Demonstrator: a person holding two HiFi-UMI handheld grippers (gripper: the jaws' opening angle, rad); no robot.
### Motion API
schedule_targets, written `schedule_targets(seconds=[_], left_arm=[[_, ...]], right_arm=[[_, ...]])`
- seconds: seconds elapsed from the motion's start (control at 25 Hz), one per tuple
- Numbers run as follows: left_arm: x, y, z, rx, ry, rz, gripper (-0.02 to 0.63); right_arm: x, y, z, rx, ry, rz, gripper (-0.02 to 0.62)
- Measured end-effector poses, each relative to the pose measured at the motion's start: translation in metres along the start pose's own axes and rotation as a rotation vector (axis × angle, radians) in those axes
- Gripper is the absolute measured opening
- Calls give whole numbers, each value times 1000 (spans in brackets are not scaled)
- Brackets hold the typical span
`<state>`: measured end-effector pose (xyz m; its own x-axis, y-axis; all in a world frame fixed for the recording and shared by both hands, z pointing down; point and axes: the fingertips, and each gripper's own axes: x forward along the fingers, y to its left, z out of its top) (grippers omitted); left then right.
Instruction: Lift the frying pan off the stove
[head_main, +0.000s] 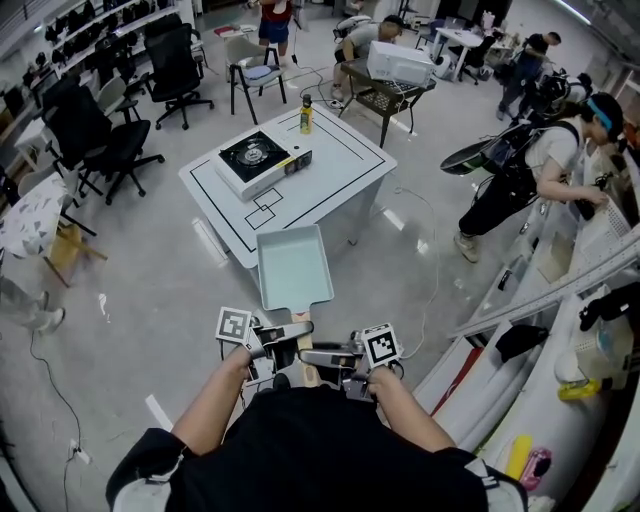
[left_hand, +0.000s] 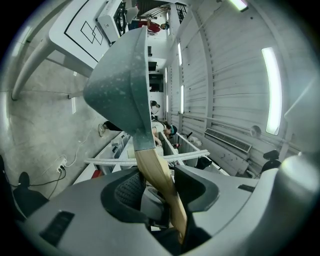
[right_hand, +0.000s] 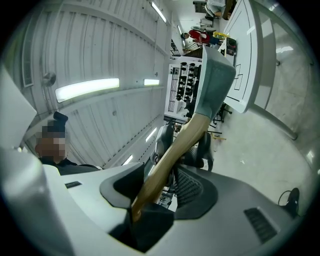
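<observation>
A rectangular teal frying pan (head_main: 293, 266) with a wooden handle (head_main: 300, 320) hangs in the air over the floor, well clear of the table. My left gripper (head_main: 272, 346) and right gripper (head_main: 325, 357) are both shut on the handle from opposite sides. In the left gripper view the handle (left_hand: 157, 175) runs between the jaws of the left gripper (left_hand: 160, 192), and the pan (left_hand: 117, 85) rises above them. The right gripper view has the handle (right_hand: 172, 155) pinched in the right gripper (right_hand: 160, 187), with the pan (right_hand: 212, 82) beyond. The portable stove (head_main: 262, 160) sits bare on the white table (head_main: 330, 185).
A yellow-green bottle (head_main: 306, 115) stands at the table's far edge. Black office chairs (head_main: 105, 135) crowd the left. A person (head_main: 530, 170) bends over the benches on the right. A black side table with a white box (head_main: 398, 68) stands behind. Cables trail on the floor.
</observation>
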<state>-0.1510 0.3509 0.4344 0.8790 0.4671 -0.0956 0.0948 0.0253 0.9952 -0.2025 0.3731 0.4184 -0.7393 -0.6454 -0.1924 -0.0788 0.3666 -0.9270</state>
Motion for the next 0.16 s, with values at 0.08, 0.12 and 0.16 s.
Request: schedule_targets(seconds=[0.08,0.12,0.16], left_arm=[[3,1,-1,0,-2,0,181],[4,1,-1,-1,-3,0,182],[5,1,-2,-2,-4,-1,183]], right_arm=[[-3,2,0,4,-1,7,192],[-4,2,0,-4,3,6,193],[-6,2,0,-11,7,4,195]])
